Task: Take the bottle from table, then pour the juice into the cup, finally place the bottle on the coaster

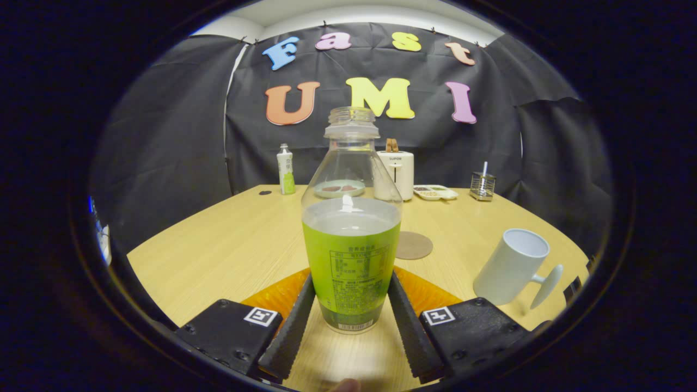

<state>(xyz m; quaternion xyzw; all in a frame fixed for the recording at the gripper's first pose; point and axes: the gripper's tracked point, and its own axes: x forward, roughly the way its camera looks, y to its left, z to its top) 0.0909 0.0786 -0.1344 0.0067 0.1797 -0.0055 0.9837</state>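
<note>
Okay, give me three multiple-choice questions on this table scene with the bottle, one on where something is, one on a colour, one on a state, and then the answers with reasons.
1. Where is the round coaster?
A. on the table beyond the bottle, toward the cup's side
B. under the cup
C. between the fingers

2. What colour is the label on the bottle?
A. red
B. green
C. blue

3. How is the neck of the bottle?
A. closed with a cap
B. stopped with a cork
C. open, no cap on it

Answers:
1 A, the coaster lies bare on the table past the bottle, apart from the white cup.
2 B, the wrap round the lower half is green.
3 C, the threaded neck shows with nothing on it, while the bottle stands upright between the fingers of the gripper, which flank it closely; whether they press on it I cannot tell.
</note>
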